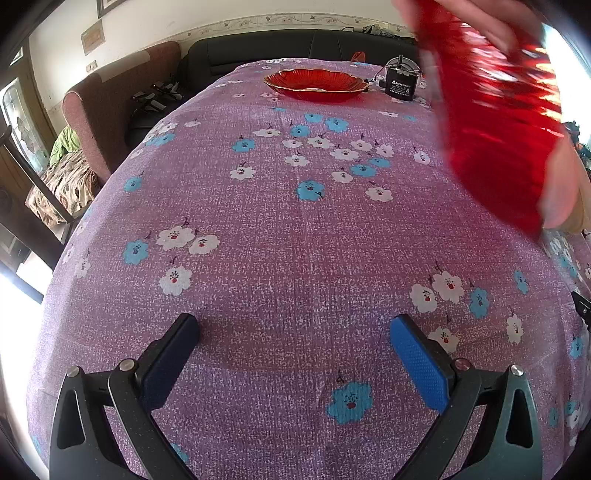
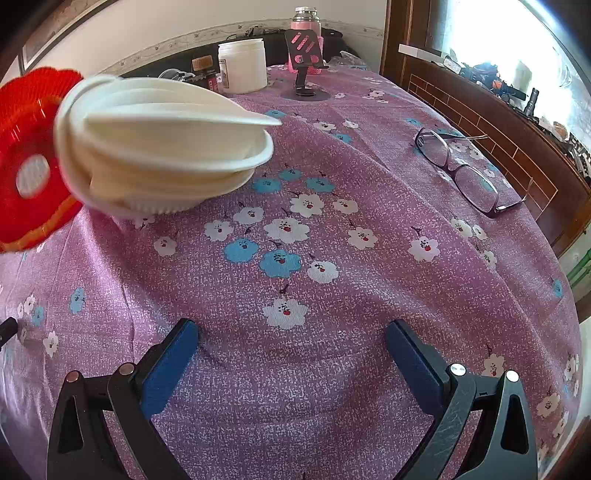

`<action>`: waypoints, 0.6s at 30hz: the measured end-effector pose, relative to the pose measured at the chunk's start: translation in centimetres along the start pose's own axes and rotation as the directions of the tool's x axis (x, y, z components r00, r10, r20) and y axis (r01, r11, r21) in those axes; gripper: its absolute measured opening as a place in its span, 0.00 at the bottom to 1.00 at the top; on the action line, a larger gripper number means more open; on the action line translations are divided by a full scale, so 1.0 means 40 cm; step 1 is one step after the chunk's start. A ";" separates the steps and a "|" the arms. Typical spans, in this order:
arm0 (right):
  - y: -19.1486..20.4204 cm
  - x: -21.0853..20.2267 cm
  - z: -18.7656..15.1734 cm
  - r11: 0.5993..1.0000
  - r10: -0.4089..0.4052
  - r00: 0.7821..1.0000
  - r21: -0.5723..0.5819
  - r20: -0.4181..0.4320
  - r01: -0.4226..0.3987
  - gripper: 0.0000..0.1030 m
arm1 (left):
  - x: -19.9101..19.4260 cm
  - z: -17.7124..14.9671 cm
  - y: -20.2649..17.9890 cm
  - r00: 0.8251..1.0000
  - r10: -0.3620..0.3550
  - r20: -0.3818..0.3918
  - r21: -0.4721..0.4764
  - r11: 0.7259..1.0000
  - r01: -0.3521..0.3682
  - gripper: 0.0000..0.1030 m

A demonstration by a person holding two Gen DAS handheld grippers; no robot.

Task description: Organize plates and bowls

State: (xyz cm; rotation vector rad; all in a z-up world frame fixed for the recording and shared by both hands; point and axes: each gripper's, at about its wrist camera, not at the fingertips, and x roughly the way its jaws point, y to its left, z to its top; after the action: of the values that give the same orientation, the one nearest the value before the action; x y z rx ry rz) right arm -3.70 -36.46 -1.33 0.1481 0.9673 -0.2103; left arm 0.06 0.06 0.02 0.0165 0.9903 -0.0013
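Observation:
In the left wrist view a red scalloped plate with a gold rim [image 1: 316,84] lies at the far end of the purple flowered tablecloth [image 1: 280,229]. A blurred red ribbed dish [image 1: 495,122] hangs in the air at the upper right, held by a person's hand [image 1: 561,192]. My left gripper [image 1: 295,328] is open over bare cloth, far from both. In the right wrist view a tilted, blurred stack of white bowls [image 2: 162,147] sits at the left, its ribbed base at the cloth. Beside it is the blurred red dish [image 2: 29,166]. My right gripper [image 2: 291,332] is open and holds nothing.
Glasses [image 2: 465,173] lie on the cloth at the right. A white jar [image 2: 242,66], a phone stand [image 2: 304,55] and a pink flask [image 2: 304,18] stand at the far edge. A black device [image 1: 400,83] sits near the red plate. An armchair [image 1: 110,107] is to the left.

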 end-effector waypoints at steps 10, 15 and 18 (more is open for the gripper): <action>0.000 0.000 0.000 1.000 0.000 1.000 0.000 0.000 0.000 0.99 | 0.005 0.002 -0.002 1.000 0.000 0.000 0.000 1.000 0.000 1.00; 0.000 0.000 0.000 1.000 0.000 1.000 0.000 0.000 0.000 0.99 | 0.001 0.003 0.001 1.000 0.000 0.001 0.000 1.000 0.000 1.00; 0.000 0.000 0.001 1.000 0.000 1.000 0.000 0.000 0.000 0.99 | 0.001 0.005 0.003 1.000 0.000 0.001 0.000 1.000 0.000 1.00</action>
State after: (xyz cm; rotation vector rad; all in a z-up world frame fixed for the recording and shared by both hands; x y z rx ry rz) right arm -3.64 -36.46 -1.31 0.1481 0.9670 -0.2104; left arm 0.24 0.18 0.10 0.0165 0.9897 -0.0011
